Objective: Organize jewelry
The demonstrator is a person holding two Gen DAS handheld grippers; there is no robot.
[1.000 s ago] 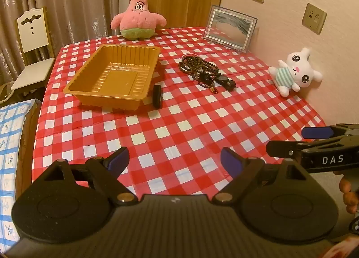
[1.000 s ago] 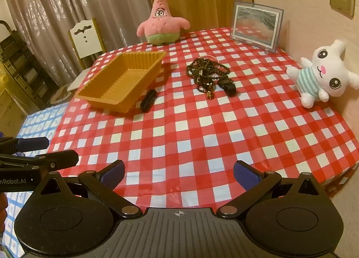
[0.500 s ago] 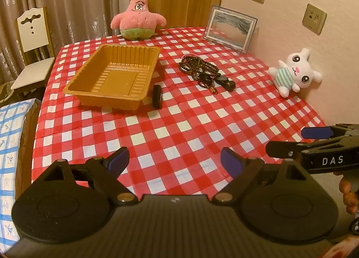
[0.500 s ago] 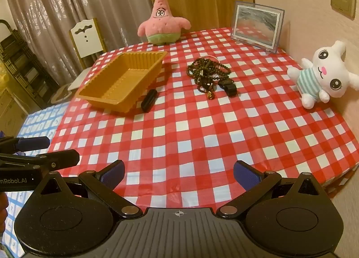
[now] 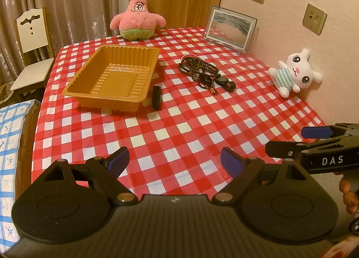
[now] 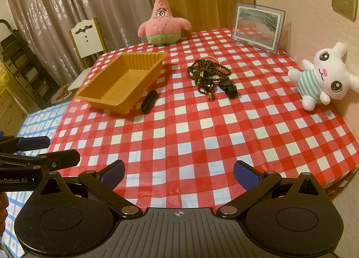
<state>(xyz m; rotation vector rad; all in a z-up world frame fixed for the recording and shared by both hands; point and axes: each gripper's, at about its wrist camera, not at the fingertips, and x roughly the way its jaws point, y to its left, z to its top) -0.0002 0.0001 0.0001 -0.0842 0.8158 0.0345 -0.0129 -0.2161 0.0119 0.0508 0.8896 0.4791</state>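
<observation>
A tangled pile of dark bead necklaces and bracelets (image 5: pixel 200 70) (image 6: pixel 208 74) lies on the red checked table, right of an empty orange plastic tray (image 5: pixel 114 77) (image 6: pixel 123 80). A small black tube (image 5: pixel 156 97) (image 6: pixel 148 101) lies beside the tray's near right corner. My left gripper (image 5: pixel 175 163) is open and empty above the table's near edge, far from the jewelry. My right gripper (image 6: pixel 178 172) is open and empty, also at the near edge. Each gripper shows at the side of the other's view.
A pink star plush (image 5: pixel 137 16) sits at the table's far edge, a framed picture (image 5: pixel 230 29) leans at the far right, and a white bunny plush (image 5: pixel 294 74) sits by the wall. A white chair (image 5: pixel 31 44) and a blue checked bed (image 5: pixel 9 145) stand left.
</observation>
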